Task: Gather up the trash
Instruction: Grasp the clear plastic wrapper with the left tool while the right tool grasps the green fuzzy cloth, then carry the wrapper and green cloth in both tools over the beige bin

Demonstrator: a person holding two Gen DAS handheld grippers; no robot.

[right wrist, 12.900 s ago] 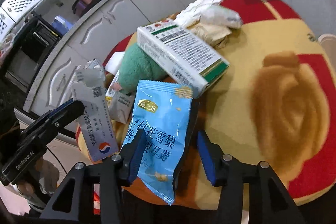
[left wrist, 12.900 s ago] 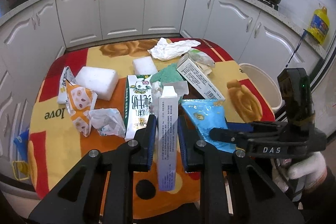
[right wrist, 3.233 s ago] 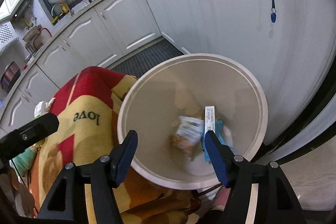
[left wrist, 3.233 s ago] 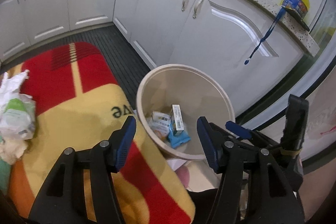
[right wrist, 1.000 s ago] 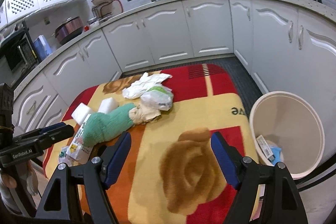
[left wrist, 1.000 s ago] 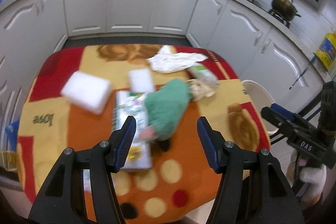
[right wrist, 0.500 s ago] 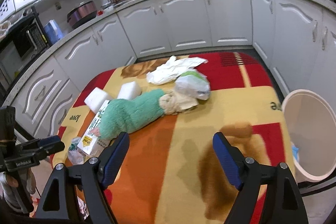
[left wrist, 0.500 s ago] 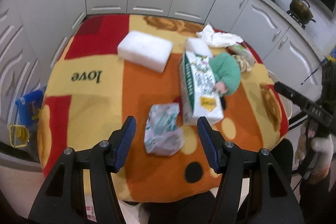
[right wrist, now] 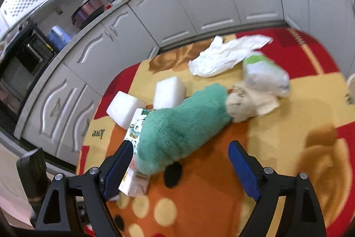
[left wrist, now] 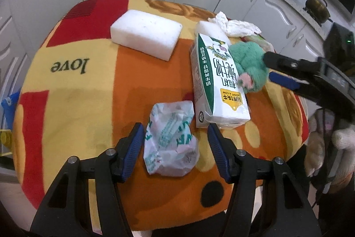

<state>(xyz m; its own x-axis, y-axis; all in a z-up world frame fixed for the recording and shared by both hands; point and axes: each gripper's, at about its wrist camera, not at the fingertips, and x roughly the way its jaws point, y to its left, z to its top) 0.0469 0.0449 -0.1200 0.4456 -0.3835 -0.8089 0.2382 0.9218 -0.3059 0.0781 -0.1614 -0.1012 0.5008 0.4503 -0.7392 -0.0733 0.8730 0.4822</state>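
At lower centre, the left gripper (left wrist: 174, 143) straddles a crumpled white-and-green plastic wrapper (left wrist: 169, 140), jaws open; closing comes next. The right gripper (right wrist: 180, 168) hovers open over a fuzzy green sock (right wrist: 182, 123).

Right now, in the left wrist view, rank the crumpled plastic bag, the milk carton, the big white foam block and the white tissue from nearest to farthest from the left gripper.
1. Crumpled plastic bag: between the open jaws of the left gripper.
2. Milk carton: just beyond, to the right.
3. Big white foam block: farther back, left of centre.
4. White tissue: far edge of the table, right.
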